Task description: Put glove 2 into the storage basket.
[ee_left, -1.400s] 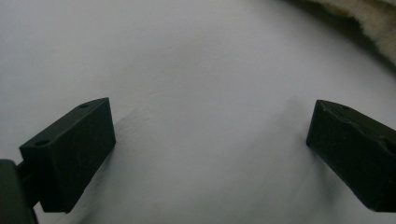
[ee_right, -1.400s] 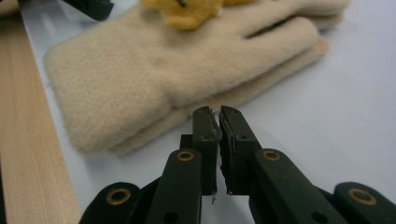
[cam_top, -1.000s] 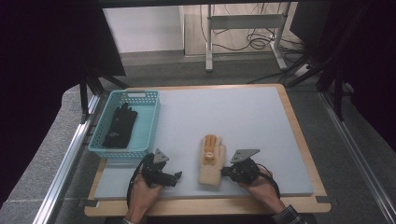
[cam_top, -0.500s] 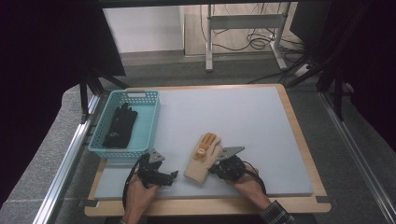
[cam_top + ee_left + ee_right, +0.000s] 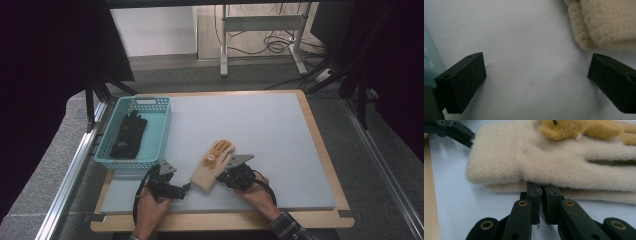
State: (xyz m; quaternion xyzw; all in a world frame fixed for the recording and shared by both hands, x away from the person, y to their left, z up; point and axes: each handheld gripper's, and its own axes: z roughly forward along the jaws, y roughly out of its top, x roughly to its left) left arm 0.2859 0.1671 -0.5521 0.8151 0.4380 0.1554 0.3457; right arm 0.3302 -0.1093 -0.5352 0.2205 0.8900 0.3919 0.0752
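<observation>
Glove, cream wool with a tan bear patch, is laid at an angle on the grey mat near the front edge, cuff toward the person, probably so that it can be dragged to the teal basket, where a black glove is already stowed. Right gripper is closed to a slit, pinching the cuff's edge. Left gripper is held wide open on the mat just beside the cuff, nothing gripped.
</observation>
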